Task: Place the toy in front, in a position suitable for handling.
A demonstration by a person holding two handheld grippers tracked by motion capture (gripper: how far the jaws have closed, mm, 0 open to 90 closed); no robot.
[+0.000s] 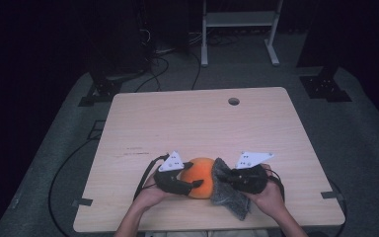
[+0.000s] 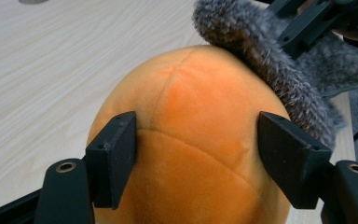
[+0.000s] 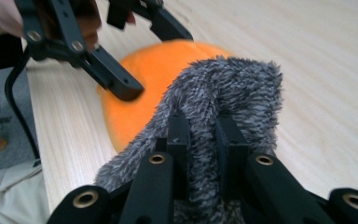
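Note:
An orange plush ball (image 1: 201, 173) rests on the wooden table (image 1: 197, 123) near its front edge. My left gripper (image 1: 191, 185) comes at it from the left. In the left gripper view its two pads (image 2: 114, 154) press into the plush ball (image 2: 196, 140) on both sides, so the left gripper (image 2: 198, 156) is shut on it. A grey furry cloth (image 1: 232, 195) drapes against the ball's right side. My right gripper (image 3: 204, 137) pinches a fold of this grey cloth (image 3: 223, 88) tightly, with the orange ball (image 3: 140, 88) just beyond. In the high view the right gripper (image 1: 225, 176) lies right of the ball.
A round hole (image 1: 234, 101) sits near the table's far edge. Cables (image 1: 66, 163) run over the grey floor at left, and a white frame (image 1: 239, 22) stands behind the table. The person's hands enter at the table's front edge.

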